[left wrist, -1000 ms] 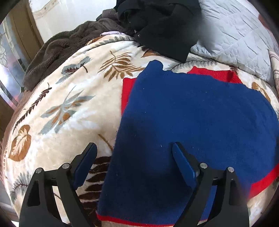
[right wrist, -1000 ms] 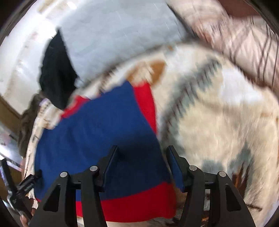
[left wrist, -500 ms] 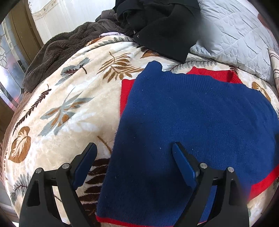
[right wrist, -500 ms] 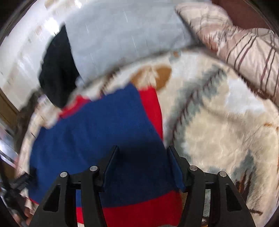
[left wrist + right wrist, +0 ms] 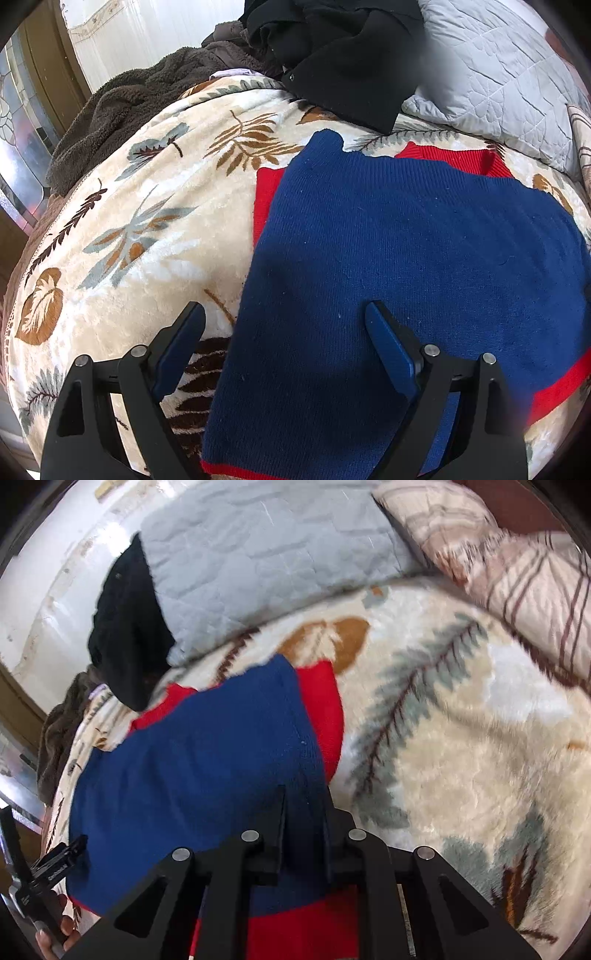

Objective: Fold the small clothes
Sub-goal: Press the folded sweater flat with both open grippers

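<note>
Blue knit sweater (image 5: 406, 258) is lying flat near the blanket's (image 5: 147, 229) front edge, its right hem pinched in the clenched right gripper (image 5: 303, 812) while the released left gripper (image 5: 284, 332) is straddling its left edge, long axis running away from both.

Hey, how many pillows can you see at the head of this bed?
2. A grey quilted pillow lies behind the blue sweater, beside the black garment. A plaid pillow sits to its right in the right wrist view. Others may be hidden beyond the frame.
</note>
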Tool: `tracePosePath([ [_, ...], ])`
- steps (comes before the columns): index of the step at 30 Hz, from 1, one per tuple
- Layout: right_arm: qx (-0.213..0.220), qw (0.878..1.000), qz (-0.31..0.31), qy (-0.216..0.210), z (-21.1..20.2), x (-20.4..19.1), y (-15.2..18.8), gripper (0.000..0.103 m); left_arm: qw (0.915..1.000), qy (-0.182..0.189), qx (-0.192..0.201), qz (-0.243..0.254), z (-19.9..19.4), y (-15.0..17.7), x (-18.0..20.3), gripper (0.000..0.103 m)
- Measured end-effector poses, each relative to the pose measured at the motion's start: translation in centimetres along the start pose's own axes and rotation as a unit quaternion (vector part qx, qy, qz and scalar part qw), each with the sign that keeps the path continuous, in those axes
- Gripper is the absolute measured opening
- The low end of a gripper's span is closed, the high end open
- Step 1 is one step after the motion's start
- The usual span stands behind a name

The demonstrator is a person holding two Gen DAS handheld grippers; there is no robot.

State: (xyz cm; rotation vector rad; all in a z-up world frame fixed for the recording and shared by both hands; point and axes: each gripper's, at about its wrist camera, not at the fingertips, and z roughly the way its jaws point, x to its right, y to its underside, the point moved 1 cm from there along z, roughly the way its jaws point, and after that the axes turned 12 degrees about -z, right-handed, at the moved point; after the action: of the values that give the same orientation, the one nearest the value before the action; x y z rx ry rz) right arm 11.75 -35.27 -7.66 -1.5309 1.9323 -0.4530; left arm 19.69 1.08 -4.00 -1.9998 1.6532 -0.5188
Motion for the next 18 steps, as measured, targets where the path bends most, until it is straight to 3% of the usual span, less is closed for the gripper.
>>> tracePosePath([
  [2,0.004,1.000,0.007,0.001,-0.3,0.1,-0.1,0.026,0.9999,0.006,-0.008,-0.005,0.0,-0.3,-0.2,0.090],
  [5,0.044,0.999,0.000,0.027,-2.0,-0.1,-0.8,0.028,0.9989,0.030,-0.016,-0.030,-0.2,-1.8,-1.2,0.090],
  [7,0.075,0.997,0.002,0.009,-2.8,-0.1,-2.2,0.038,0.9968,0.048,-0.004,-0.063,-0.6,-3.5,-2.4,0.090],
  [8,0.081,0.997,0.008,-0.011,-2.7,0.0,-3.1,0.050,0.9954,0.058,0.000,-0.076,-0.6,-4.4,-3.1,0.090],
  [9,0.081,0.996,0.014,-0.029,-2.1,0.0,-4.0,0.055,0.9944,0.062,-0.001,-0.086,-0.4,-5.0,-3.6,0.090],
  [11,0.066,0.997,0.017,-0.044,-0.2,0.0,-5.5,0.055,0.9915,0.076,-0.011,-0.105,0.2,-6.0,-4.9,0.090],
  [16,-0.013,1.000,0.026,-0.001,5.7,0.1,-7.2,0.053,0.9870,0.089,-0.044,-0.126,2.3,-6.1,-5.8,0.090],
  [17,-0.011,1.000,0.017,0.001,6.0,-0.2,-7.3,0.050,0.9868,0.092,-0.046,-0.125,2.3,-6.0,-5.8,0.090],
  [18,-0.003,1.000,-0.003,-0.004,5.8,-0.7,-7.4,0.027,0.9868,0.096,-0.048,-0.121,2.4,-6.0,-5.6,0.090],
])
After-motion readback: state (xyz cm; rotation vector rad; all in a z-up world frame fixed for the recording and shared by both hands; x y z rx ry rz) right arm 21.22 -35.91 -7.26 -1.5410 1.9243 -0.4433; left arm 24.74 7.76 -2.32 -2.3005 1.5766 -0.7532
